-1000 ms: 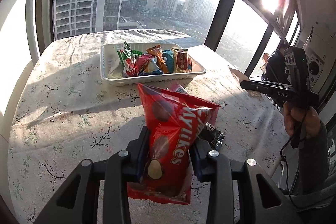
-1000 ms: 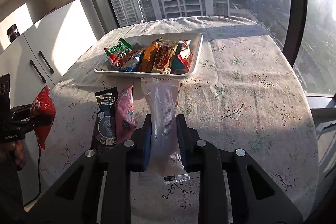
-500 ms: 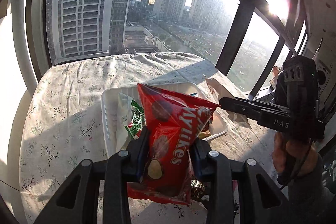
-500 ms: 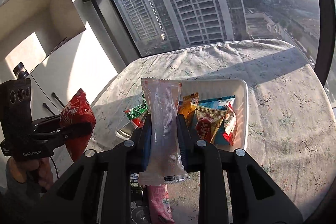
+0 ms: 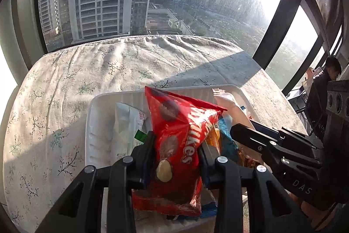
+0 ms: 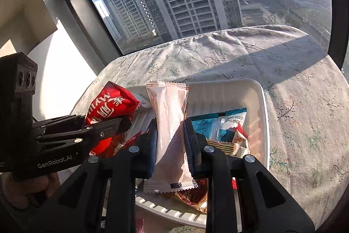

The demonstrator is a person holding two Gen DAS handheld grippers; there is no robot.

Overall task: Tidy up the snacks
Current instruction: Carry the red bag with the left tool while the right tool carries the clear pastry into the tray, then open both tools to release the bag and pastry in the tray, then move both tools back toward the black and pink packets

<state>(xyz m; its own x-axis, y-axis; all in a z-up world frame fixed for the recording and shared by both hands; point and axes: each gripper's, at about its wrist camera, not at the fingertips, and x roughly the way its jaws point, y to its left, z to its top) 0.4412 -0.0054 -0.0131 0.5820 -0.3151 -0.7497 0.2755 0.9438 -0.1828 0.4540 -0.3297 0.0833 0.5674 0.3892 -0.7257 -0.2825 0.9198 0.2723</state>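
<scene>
My left gripper (image 5: pixel 175 151) is shut on a red Mylikes snack bag (image 5: pixel 178 137) and holds it above the white tray (image 5: pixel 98 106). My right gripper (image 6: pixel 170 141) is shut on a pale pink snack packet (image 6: pixel 169 123) and holds it above the same tray (image 6: pixel 259 102). The tray holds several snack packs, among them a white pack (image 5: pixel 126 121) and a blue pack (image 6: pixel 218 123). The right gripper also shows at the right of the left wrist view (image 5: pixel 246 132). The left gripper with the red bag (image 6: pixel 109 106) shows at the left of the right wrist view.
The table has a floral cloth (image 5: pixel 87 71) and stands against tall windows. A person (image 5: pixel 327 73) sits at the far right. A white cabinet (image 6: pixel 26 3) stands to the left.
Both grippers have moved forward with their packs, from over the near table to over the tray. The loose packs on the cloth have dropped out of view.
</scene>
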